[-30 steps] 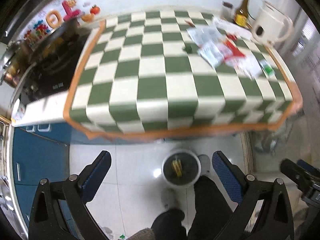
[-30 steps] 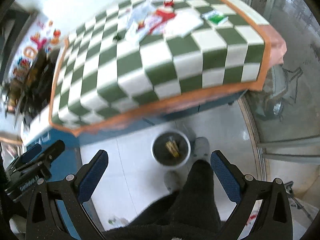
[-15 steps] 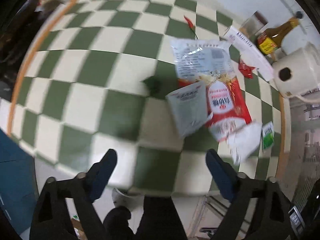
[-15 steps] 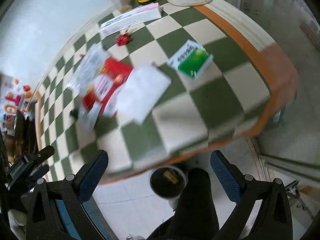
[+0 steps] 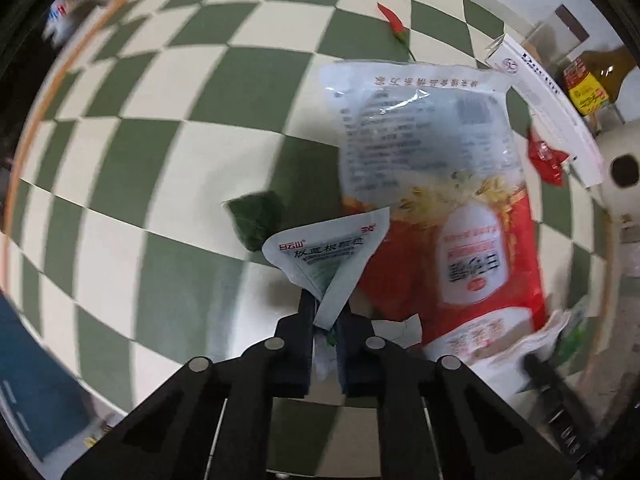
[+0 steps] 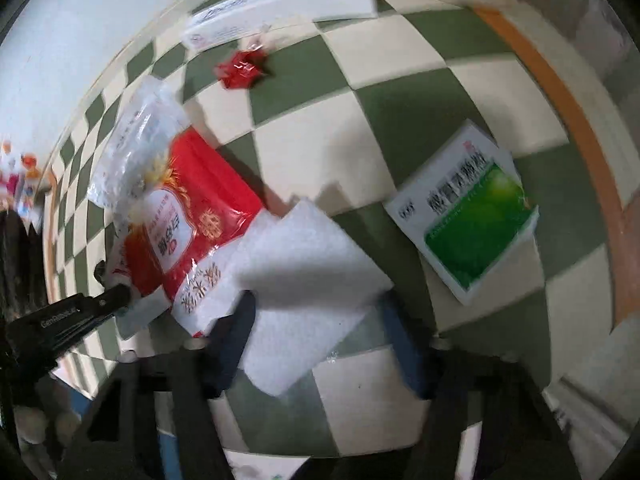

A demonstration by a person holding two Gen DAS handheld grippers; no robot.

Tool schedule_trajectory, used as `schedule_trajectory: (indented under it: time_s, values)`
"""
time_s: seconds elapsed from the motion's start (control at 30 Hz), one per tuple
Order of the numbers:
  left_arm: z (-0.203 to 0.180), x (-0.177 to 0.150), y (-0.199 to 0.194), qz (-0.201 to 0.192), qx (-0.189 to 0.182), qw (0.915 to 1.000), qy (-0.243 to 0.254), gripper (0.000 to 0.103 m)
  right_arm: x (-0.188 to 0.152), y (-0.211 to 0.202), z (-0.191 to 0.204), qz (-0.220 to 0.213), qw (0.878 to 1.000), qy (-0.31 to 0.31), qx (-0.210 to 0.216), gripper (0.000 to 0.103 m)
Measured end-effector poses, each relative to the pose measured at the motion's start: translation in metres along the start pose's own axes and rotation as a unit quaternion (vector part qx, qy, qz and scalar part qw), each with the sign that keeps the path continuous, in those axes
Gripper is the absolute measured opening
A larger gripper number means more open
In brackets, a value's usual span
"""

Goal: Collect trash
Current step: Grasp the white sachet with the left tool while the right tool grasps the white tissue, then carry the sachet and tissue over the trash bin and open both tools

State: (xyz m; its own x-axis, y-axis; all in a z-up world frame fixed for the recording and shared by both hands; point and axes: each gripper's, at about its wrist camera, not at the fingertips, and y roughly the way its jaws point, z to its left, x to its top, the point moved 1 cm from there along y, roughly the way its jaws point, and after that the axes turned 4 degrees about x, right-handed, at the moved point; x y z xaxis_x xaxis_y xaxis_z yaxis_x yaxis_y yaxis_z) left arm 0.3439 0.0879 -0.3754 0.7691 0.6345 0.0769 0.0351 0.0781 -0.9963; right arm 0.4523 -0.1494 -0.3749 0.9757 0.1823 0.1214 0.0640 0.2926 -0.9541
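My left gripper is shut on a small white sachet with green print, lifted at its near corner. Beside it lies a large red and clear food bag, also in the right wrist view. A dark green scrap, a red chili and a red wrapper lie on the checked tablecloth. My right gripper is open, its fingers on either side of a white foam sheet. A green and white box lies to its right.
A long white carton lies along the back wall. A brown bottle and a white kettle stand at the back right. The table's orange-trimmed edge runs on the right. The left gripper's body shows at lower left.
Both grippers moved from above the floor bin up over the table and in close to the trash. The left gripper closed on the white sachet. The right gripper narrowed around the foam sheet.
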Motion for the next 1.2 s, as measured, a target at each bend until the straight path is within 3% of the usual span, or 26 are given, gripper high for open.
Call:
schedule_trajectory:
  time_s: [0.03,0.07,0.1,0.37,0.57,0.73,0.87,1.0,1.2]
  values:
    - [0.002,-0.004,-0.003,-0.008,0.014,0.9998,0.006,0.006,-0.001,0.000,0.002,-0.005,1.000,-0.010,-0.017,0.032]
    - [0.003,-0.008,-0.006,-0.015,0.026,0.9995,0.011,0.006,-0.002,0.002,0.004,-0.008,1.000,-0.016,-0.023,0.008]
    - [0.006,-0.012,-0.011,-0.026,0.042,0.9987,0.017,0.006,-0.003,0.004,0.002,-0.006,1.000,-0.015,-0.023,0.005]
    - [0.007,-0.049,-0.072,-0.113,0.082,0.9885,0.057,0.006,-0.020,-0.024,0.003,-0.073,0.997,-0.030,-0.012,0.004]
    - [0.024,-0.083,-0.114,-0.174,0.066,0.9795,0.077,0.006,-0.047,-0.075,0.037,-0.132,0.988,-0.075,-0.020,0.003]
    - [0.054,-0.115,-0.129,-0.203,0.047,0.9730,0.100,0.006,-0.105,-0.121,0.065,-0.183,0.977,-0.107,-0.036,0.003]
    - [0.086,-0.165,-0.134,-0.200,0.030,0.9726,0.114,0.006,-0.170,-0.142,0.084,-0.198,0.974,-0.107,-0.038,0.003]
    - [0.120,-0.207,-0.123,-0.174,0.018,0.9768,0.123,0.006,-0.239,-0.137,0.095,-0.183,0.978,-0.096,-0.038,0.003]
    - [0.146,-0.251,-0.048,-0.091,0.023,0.9864,0.135,0.006,-0.315,-0.085,0.084,-0.112,0.991,-0.069,-0.036,0.003]
